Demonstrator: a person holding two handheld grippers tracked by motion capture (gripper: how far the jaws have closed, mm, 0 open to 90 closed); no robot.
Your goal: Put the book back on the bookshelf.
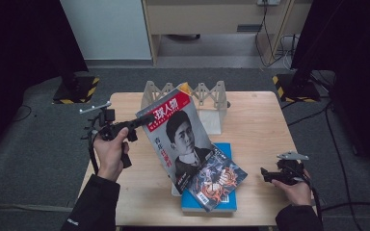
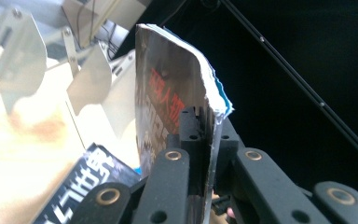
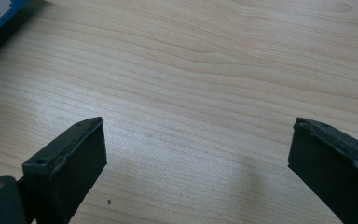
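**Magazine lifted by its corner, wooden rack empty behind it**

The left gripper (image 1: 137,122) is clenched on the upper left corner of a magazine (image 1: 178,134) with a red title band and a portrait on the cover. In the left gripper view the two black jaws stand close together with the thin edge of the magazine (image 2: 177,98) pressed between them, and the pages bend a little above the grip. The magazine is tilted: its top corner is raised over the table (image 1: 255,120), while its lower end comes down on the stack near the front edge of the table.

This stack has a dark magazine (image 1: 219,180) with a colourful cover, lying at an angle on a blue book (image 1: 224,204). The dark magazine (image 2: 81,186) shows also at the bottom of the left gripper view, under the held one.

The only holder on the table is a light wooden rack (image 1: 209,103) with upright dividers, standing at the far side, just behind the lifted magazine. Its slots look empty, but the magazine hides the left part of it, so I cannot tell about that part. In the left gripper view the dividers of the rack (image 2: 91,77) are blurred.

The right gripper (image 1: 270,175) rests low at the right side of the table, well apart from the stack. Its jaws are spread wide over bare wood, with nothing between them.
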